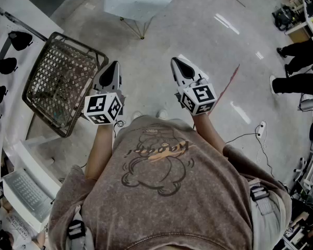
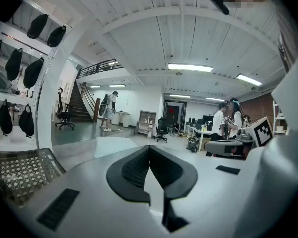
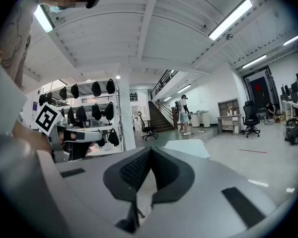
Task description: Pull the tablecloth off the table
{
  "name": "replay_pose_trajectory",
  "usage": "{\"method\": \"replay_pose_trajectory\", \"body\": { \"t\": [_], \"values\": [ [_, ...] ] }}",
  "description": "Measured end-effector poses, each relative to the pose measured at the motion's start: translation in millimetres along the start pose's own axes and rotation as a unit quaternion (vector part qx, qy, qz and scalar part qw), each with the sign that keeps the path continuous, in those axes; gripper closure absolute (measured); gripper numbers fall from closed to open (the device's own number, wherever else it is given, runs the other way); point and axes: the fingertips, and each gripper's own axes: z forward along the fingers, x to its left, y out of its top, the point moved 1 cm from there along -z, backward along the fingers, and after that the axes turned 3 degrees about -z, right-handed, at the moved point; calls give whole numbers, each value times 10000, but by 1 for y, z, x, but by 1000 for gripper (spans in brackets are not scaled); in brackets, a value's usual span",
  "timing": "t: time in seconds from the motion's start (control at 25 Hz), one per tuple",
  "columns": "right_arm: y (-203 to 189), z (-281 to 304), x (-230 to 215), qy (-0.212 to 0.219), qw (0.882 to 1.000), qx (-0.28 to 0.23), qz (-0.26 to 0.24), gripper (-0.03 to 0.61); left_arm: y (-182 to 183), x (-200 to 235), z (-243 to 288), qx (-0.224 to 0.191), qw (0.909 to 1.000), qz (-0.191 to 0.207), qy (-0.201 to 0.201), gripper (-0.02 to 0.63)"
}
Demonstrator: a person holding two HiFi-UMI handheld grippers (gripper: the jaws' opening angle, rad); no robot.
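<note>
A small table draped in a pale tablecloth [image 1: 137, 1] stands on the floor ahead of me, at the top of the head view. It shows as a pale slab in the left gripper view [image 2: 114, 145] and in the right gripper view [image 3: 188, 148]. My left gripper [image 1: 113, 66] and right gripper [image 1: 178, 64] are held side by side at chest height, pointing toward the table and well short of it. Both sets of jaws are shut with nothing between them, as seen at the left gripper [image 2: 149, 148] and the right gripper [image 3: 150, 150].
A dark wire basket [image 1: 62, 82] stands on the floor at my left, beside white shelving [image 1: 10, 25] with several black bags. A white crate [image 1: 26, 191] sits lower left. A power strip and cable [image 1: 261, 130] lie at right, where people's legs [image 1: 297, 66] show near desks.
</note>
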Motion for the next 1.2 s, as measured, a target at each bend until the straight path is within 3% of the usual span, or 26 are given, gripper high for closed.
{"method": "replay_pose_trajectory", "body": {
  "t": [0.64,1.2],
  "values": [
    [-21,-15,-40,293,9992,30,268,574,-10,-29,36,-106,9995,-109,273,595],
    [-15,46,-99,433,9983,174,339,574,0,-13,106,-81,9985,-286,468,595]
  ]
}}
